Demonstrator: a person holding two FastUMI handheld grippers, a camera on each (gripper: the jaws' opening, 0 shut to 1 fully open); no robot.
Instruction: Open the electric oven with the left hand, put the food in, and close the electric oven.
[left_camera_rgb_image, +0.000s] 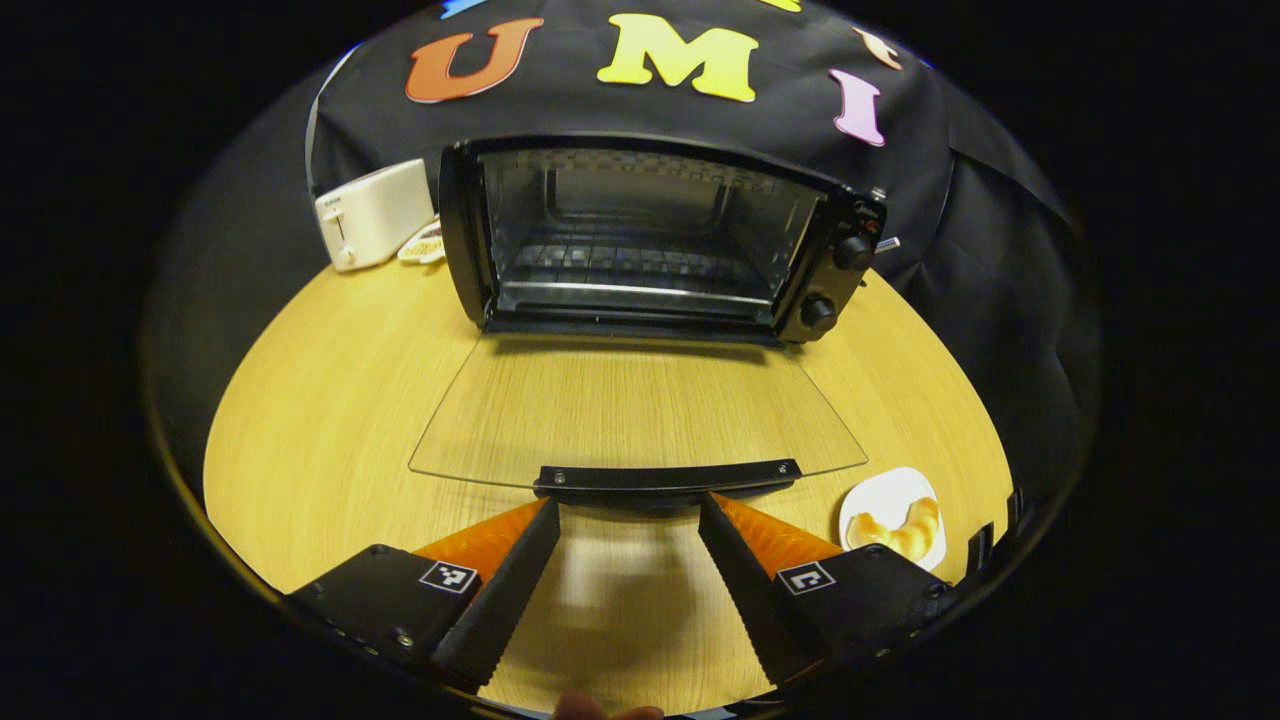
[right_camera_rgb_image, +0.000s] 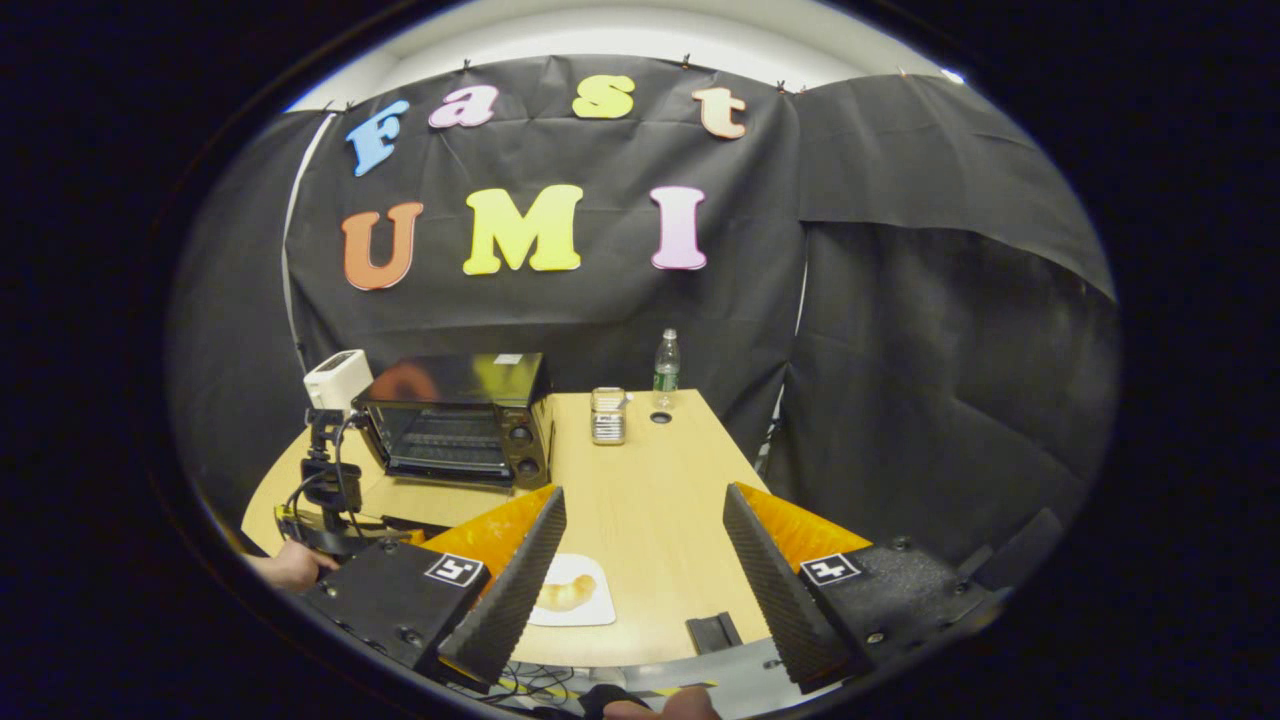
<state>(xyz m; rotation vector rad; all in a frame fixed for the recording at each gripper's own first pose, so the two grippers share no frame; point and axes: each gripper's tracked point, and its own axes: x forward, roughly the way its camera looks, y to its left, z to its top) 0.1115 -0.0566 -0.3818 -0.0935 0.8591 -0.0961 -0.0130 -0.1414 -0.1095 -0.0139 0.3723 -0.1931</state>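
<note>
Wooden table carries the oven at upper centre, door dropped flat so food can enter. Left gripper gapes empty beside the handle; right gripper hangs wide above the croissant, lower centre.

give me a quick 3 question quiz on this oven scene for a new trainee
1. True or false: the oven door is folded down flat over the table.
2. Multiple choice: where does the croissant lie? A) on the oven rack B) on a white plate on the table C) between the right gripper's fingers
3. Short answer: what is the left gripper lined up with, and how do its jaws stand?

Key
1. True. The oven stands open, its inside in plain sight.
2. B. The right gripper is open above the plate, holding nothing.
3. The door handle, just ahead of its fingertips; the jaws are spread open.
</note>
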